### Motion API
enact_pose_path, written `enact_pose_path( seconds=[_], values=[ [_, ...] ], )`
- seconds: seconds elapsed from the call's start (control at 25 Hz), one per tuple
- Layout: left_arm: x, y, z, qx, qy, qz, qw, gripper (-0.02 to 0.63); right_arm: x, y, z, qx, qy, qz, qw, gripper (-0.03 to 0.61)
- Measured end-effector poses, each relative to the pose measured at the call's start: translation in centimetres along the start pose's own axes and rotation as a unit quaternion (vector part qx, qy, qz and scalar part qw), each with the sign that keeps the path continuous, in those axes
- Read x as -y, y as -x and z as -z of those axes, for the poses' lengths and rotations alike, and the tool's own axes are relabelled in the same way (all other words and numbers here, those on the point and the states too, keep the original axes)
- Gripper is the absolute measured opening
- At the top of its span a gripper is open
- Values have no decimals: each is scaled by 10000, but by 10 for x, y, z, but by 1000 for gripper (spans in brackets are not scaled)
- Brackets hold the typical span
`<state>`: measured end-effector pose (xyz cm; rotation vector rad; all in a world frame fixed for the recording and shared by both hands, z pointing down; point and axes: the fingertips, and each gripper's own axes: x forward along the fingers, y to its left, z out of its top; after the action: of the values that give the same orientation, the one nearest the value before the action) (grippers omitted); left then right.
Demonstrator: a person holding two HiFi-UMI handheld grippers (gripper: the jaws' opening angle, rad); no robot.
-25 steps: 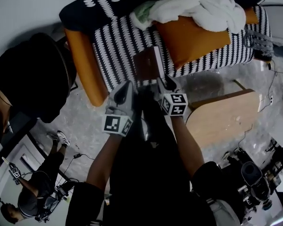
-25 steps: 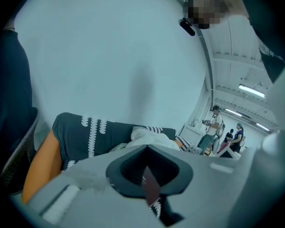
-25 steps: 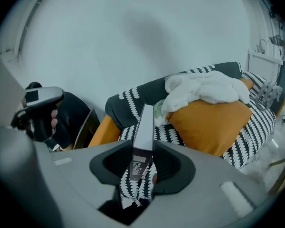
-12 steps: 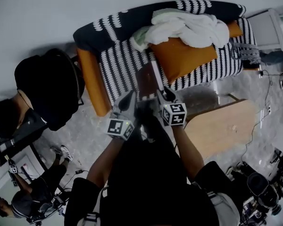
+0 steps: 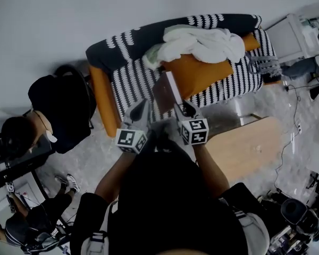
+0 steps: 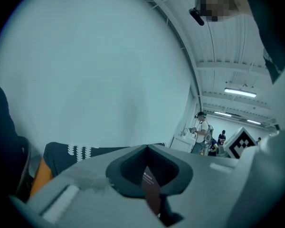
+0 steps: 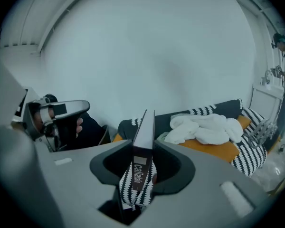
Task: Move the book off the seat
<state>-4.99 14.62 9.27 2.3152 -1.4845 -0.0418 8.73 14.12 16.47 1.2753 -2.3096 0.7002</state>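
Observation:
The dark maroon book is held on edge above the front of the black-and-white striped sofa seat. My right gripper is shut on its lower end. In the right gripper view the book's spine stands upright between the jaws, with striped pattern showing under it. My left gripper hangs just left of the book. Its jaw tips meet, and a thin maroon strip shows in the slot below them. Whether that strip is pinched I cannot tell.
An orange cushion and a white blanket lie on the sofa's right half. A light wooden table stands at the lower right. A black chair and a seated person are at the left. Equipment fills the right edge.
The book and both grippers have come back from over the seat toward its front edge. The head view has pulled back, so the sofa looks smaller.

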Motion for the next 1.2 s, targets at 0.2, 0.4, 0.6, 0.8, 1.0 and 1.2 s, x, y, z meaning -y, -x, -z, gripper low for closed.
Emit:
enact_pose_path(
  seconds=[0.2,0.4,0.6,0.8,1.0,1.2],
  values=[
    [6,1,-19,132,-157,113,9997,5,-3,28,-18,177,38,61,9998,143],
    [12,5,-31,234,-151,202,9994,5,-10,50,-39,379,14,93,9992,143],
    [22,12,-42,309,-105,383,9987,5,-20,64,-56,587,-4,85,9982,141],
    [29,23,-56,457,-67,501,9977,5,-32,66,-71,763,56,43,9971,141],
    [26,23,-56,402,-133,531,9977,5,-39,62,-74,763,74,34,9971,141],
    [26,21,-49,178,-426,603,9971,5,-42,60,-75,771,47,62,9970,140]
  ],
)
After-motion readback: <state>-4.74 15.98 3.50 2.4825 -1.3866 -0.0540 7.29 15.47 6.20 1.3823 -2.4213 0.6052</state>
